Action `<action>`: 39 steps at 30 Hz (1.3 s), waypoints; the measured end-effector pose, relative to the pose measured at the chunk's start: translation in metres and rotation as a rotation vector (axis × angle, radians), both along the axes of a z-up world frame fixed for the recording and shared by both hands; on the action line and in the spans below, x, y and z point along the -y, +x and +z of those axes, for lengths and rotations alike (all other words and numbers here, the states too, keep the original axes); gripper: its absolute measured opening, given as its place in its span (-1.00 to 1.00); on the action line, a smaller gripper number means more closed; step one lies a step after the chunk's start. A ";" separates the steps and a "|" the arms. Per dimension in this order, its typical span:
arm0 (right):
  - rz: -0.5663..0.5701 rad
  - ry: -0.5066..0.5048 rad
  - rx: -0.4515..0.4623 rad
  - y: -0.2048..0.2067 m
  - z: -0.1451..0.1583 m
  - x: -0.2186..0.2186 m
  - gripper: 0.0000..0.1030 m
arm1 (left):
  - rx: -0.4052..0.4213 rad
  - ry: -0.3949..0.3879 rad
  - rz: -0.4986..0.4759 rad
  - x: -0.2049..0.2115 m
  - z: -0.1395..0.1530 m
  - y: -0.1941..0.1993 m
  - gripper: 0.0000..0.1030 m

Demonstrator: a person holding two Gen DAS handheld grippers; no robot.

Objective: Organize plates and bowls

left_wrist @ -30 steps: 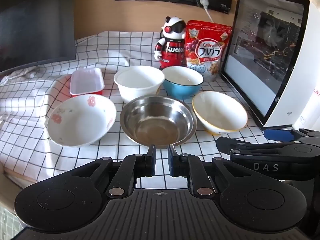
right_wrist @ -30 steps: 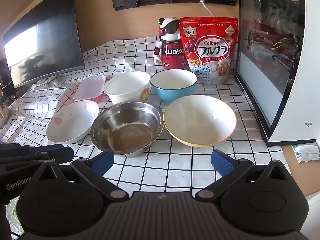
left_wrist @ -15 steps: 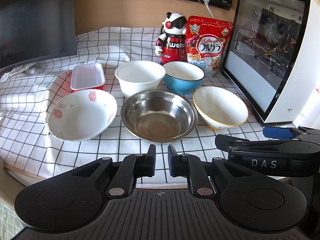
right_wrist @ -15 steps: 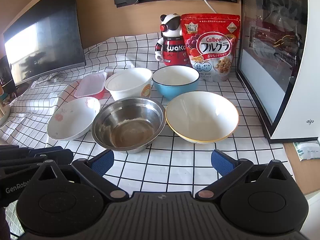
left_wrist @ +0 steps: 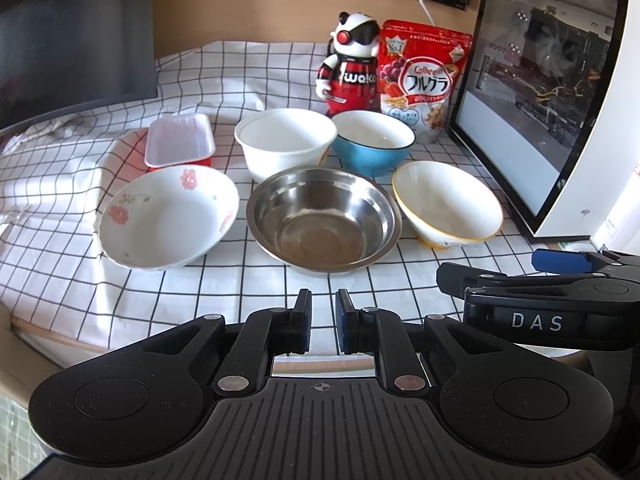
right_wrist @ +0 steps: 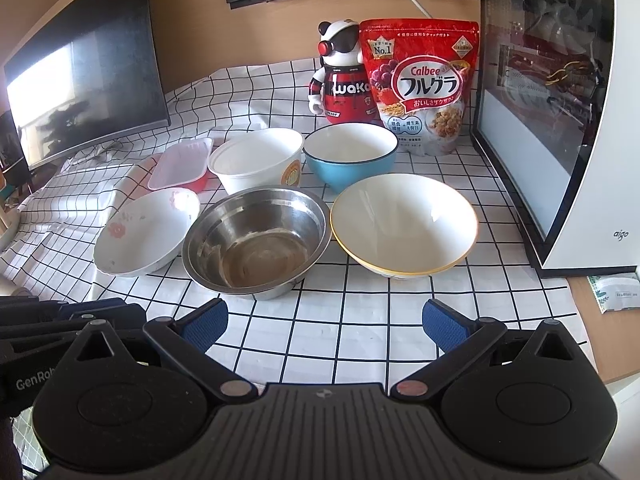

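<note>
Altogether five bowls and one small tray are seen on the surface (right_wrist: 360,320), which is covered by a white cloth with a black grid. In the front row three bowls are placed side by side. On the left a shallow white bowl with pink flowers (left_wrist: 168,216) is found, tilted a little on the wrinkled cloth. In the middle stands the steel bowl (left_wrist: 324,224) — shiny, with a brownish reflection at its bottom. On the right the white bowl with a yellow rim (right_wrist: 404,226) is set; it is cone-shaped and stands near the steel bowl, whether touching cannot be told.

Behind them a deep white bowl (left_wrist: 286,146) with an orange mark on its side and a blue bowl (left_wrist: 372,146), white inside with a dark rim, are placed close together. A red tray with a pale pink inside (left_wrist: 180,146) lies at the far left of this back row, just behind the flowered bowl.

Further back a red and black robot toy (right_wrist: 344,76) and a red cereal bag (right_wrist: 424,84) are standing against the wall, a white computer case with a glass side (right_wrist: 560,120) at the right, a dark monitor (right_wrist: 84,72) at the left.

The left tongs (left_wrist: 320,320) are held together, only a narrow slit between the blue pads, nothing gripped. The right tongs (right_wrist: 324,324) are spread wide apart — empty, in front of the steel bowl, above the cloth.
</note>
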State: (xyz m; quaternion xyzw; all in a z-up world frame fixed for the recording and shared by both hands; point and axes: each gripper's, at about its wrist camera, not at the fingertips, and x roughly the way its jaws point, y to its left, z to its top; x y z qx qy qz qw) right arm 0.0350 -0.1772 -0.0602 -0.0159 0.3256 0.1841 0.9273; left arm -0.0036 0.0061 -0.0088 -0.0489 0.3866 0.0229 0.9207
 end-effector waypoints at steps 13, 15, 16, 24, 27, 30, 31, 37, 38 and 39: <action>0.011 -0.006 -0.019 0.004 0.000 -0.003 1.00 | -0.036 0.011 0.018 -0.001 -0.004 0.003 -0.70; 0.011 -0.007 -0.021 0.005 0.000 -0.003 1.00 | -0.038 0.011 0.019 -0.001 -0.004 0.004 -0.70; 0.011 -0.006 -0.022 0.005 0.000 -0.003 1.00 | -0.039 0.011 0.020 -0.001 -0.004 0.004 -0.70; 0.013 -0.008 -0.022 0.006 -0.001 -0.003 1.00 | -0.040 0.008 0.025 -0.004 -0.005 0.004 -0.70; 0.013 -0.009 -0.022 0.006 -0.001 -0.004 1.00 | -0.043 0.007 0.027 -0.004 -0.005 0.004 -0.70; 0.014 -0.012 -0.024 0.007 -0.002 -0.006 1.00 | -0.044 0.005 0.027 -0.005 -0.006 0.004 -0.70; 0.014 -0.013 -0.024 0.007 -0.002 -0.007 1.00 | -0.045 0.004 0.028 -0.005 -0.006 0.004 -0.70; 0.019 -0.018 -0.030 0.007 -0.003 -0.009 1.00 | -0.050 -0.001 0.033 -0.006 -0.006 0.005 -0.70; 0.019 -0.018 -0.031 0.007 -0.003 -0.010 1.00 | -0.050 -0.001 0.034 -0.006 -0.006 0.005 -0.70; 0.021 -0.019 -0.032 0.006 -0.003 -0.010 1.00 | -0.050 -0.002 0.035 -0.006 -0.006 0.005 -0.70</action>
